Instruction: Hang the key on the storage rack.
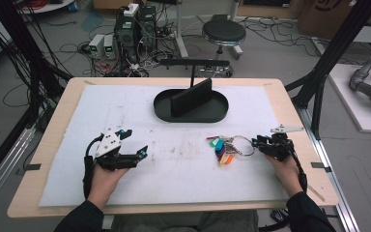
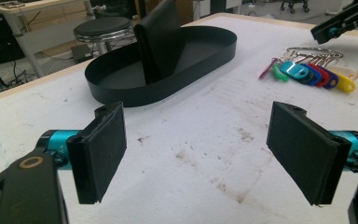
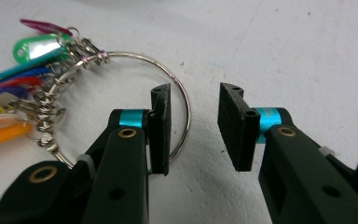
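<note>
Lying flat on the white mat toward the right side of the surface: a large metal key ring strung with coloured plastic tags in green, teal, blue, purple, yellow and orange, the tags fanned to the left of the ring in the high view. Straddling the ring's near arc, the right tongs, spread part-way, one pad inside the loop and the other outside it, the wire running past the inner pad; contact with the wire not clear. Gripped from the right by a hand in a dark sleeve.

Farther back, near the middle of the mat, a black oval tray with a low wall. Standing upright inside it, a flat black wallet-like piece, on edge and set on a diagonal across the tray; otherwise bare tray floor around it. Well apart from the keys.

On the left, the left tongs, spread wide, nothing between the pads, hovering low over faintly stained mat and pointing toward the tray and the tags. Well apart from both tray and ring.

Beyond the surface: a round black stool, computer cases and tangled cables on the floor.
</note>
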Action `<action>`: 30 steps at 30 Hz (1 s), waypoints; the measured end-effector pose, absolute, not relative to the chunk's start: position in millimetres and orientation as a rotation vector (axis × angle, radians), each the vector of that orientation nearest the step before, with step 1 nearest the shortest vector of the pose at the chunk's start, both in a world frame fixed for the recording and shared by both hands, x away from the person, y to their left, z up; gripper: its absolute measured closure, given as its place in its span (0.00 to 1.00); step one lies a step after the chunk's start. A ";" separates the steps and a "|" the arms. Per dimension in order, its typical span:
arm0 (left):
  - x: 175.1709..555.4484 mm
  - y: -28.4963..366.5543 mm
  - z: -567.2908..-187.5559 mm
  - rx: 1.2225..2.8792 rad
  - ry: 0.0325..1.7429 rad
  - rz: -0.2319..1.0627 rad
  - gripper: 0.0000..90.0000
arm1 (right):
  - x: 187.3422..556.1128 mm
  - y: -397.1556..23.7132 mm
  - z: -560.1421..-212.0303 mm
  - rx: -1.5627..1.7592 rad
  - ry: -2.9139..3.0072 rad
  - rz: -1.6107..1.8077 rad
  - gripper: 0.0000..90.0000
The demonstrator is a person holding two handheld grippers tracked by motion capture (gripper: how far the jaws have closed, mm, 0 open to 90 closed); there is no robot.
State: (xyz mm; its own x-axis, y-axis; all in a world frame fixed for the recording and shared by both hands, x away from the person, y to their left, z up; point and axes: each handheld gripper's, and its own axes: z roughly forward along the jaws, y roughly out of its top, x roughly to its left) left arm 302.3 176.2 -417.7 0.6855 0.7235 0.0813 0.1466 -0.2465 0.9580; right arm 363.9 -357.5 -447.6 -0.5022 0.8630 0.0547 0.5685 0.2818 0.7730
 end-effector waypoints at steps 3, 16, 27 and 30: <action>302.0 175.7 -417.6 1.775 0.688 0.636 0.22 | 368.2 -352.7 -452.7 1.303 2.214 1.013 0.77; 300.9 170.6 -417.8 1.779 0.671 0.625 0.22 | 367.9 -346.1 -453.2 1.260 2.234 0.948 0.96; 300.2 172.1 -417.9 1.772 0.678 0.627 0.22 | 365.2 -356.1 -440.1 1.308 2.120 1.106 0.97; 300.0 171.9 -417.7 1.771 0.677 0.627 0.22 | 362.4 -358.1 -434.6 1.306 2.078 1.170 0.98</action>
State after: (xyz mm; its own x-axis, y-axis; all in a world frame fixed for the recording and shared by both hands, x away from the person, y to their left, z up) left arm 300.0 171.9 -417.7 0.6983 0.7107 0.0845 0.1393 -0.2509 0.9579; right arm 362.4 -358.1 -434.6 -0.4709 0.8784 0.0819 0.5255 0.2047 0.8258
